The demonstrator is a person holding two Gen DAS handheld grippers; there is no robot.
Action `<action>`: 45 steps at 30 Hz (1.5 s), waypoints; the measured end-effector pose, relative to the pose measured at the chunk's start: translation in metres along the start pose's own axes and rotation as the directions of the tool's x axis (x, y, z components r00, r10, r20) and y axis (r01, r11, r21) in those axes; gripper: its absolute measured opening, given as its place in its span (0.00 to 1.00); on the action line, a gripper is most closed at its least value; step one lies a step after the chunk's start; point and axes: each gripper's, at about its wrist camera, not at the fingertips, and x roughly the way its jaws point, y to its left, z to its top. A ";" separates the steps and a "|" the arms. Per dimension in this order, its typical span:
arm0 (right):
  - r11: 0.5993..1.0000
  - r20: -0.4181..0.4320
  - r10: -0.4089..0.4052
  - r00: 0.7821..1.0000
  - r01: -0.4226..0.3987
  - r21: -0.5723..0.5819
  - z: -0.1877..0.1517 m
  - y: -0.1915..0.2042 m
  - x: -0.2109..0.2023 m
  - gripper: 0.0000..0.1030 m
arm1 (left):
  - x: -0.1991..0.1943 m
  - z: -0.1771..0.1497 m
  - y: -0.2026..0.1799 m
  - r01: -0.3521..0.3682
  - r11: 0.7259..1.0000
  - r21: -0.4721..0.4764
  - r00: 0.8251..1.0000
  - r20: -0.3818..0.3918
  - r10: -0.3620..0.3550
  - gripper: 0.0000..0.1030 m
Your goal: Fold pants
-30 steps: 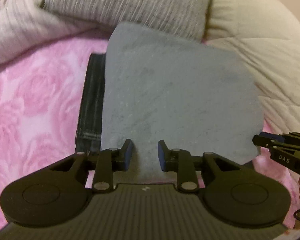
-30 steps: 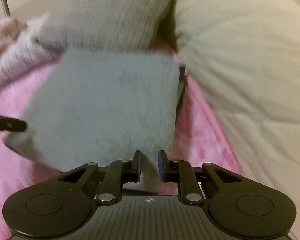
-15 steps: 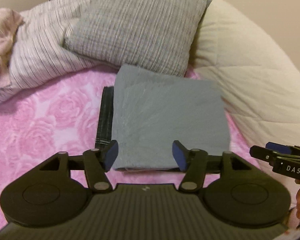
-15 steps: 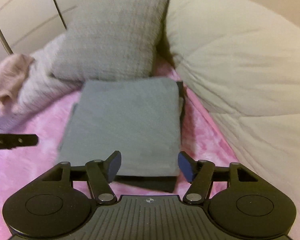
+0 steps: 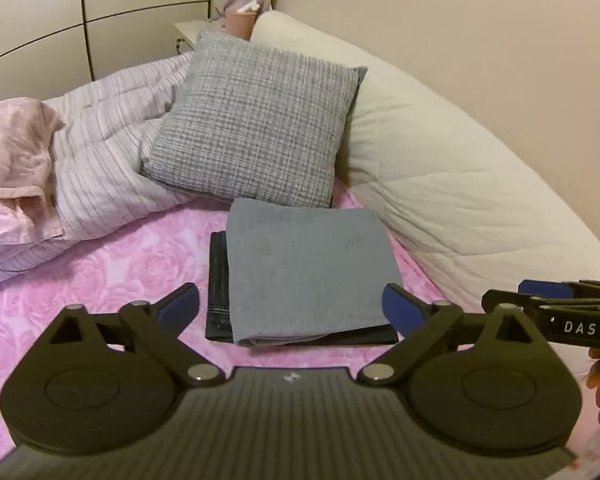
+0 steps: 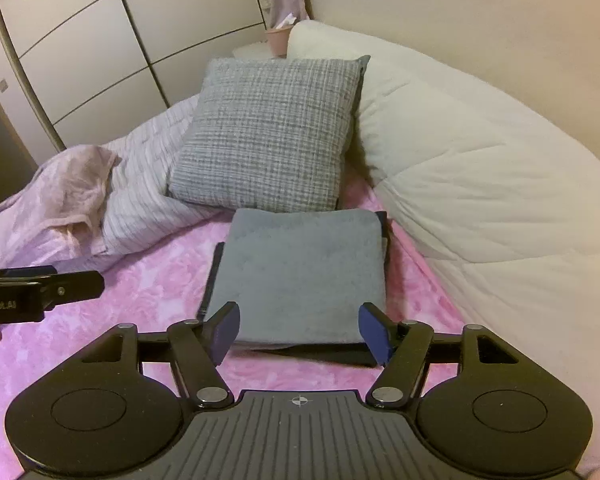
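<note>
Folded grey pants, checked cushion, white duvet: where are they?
Folded grey pants [image 5: 308, 268]: left wrist view, top face.
Checked cushion [image 5: 256, 132]: left wrist view, front centre.
White duvet [image 6: 480, 184]: right wrist view, quilted top.

Warm, dim indoor light washes both views, giving everything a yellowish-pink cast. Shadows are soft, with a thin dark one under the folded pants [image 5: 308, 268] near edge. Both views are sharp at this moment, with fine grain in the pink bedspread [image 6: 148, 312]. Fisheye bending curves the wardrobe doors [image 6: 80, 60] and the corners go black.
</note>
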 end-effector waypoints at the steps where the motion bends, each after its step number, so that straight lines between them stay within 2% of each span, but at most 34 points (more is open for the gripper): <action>1: 1.000 0.001 -0.011 1.000 0.011 -0.001 -0.001 0.003 -0.006 0.61 | -0.008 -0.001 0.001 0.003 1.000 -0.004 1.000 0.010 -0.003 0.98; 5: 0.999 0.020 -0.038 0.999 0.038 0.001 -0.009 0.015 -0.027 0.62 | -0.036 -0.008 0.004 0.005 1.000 -0.009 0.999 0.037 -0.005 0.99; 9: 0.998 0.031 -0.009 0.999 0.007 0.061 -0.023 0.021 -0.051 0.62 | -0.062 -0.018 0.004 -0.002 1.000 -0.007 0.998 0.070 0.003 0.99; 15: 0.989 -0.010 0.028 1.000 -0.026 0.144 -0.047 0.024 -0.078 0.62 | -0.093 -0.038 0.002 -0.032 0.999 0.006 0.998 0.054 0.032 0.99; 20: 0.994 -0.006 -0.007 1.000 0.007 0.107 -0.070 0.039 -0.101 0.62 | -0.112 -0.064 0.004 -0.020 0.999 0.026 1.000 0.005 0.020 0.98; 24: 0.995 -0.012 -0.006 1.000 0.008 0.101 -0.091 0.054 -0.115 0.62 | -0.123 -0.085 0.007 0.013 0.999 0.037 0.999 -0.034 -0.012 0.98; 31: 0.997 -0.008 -0.020 1.000 0.021 0.080 -0.119 0.074 -0.131 0.62 | -0.134 -0.110 0.011 0.022 0.998 0.066 0.998 -0.063 -0.018 0.98; 45: 0.999 0.001 -0.027 1.000 0.027 0.037 -0.133 0.091 -0.139 0.62 | -0.142 -0.123 0.017 0.034 0.997 0.071 0.997 -0.069 -0.030 0.98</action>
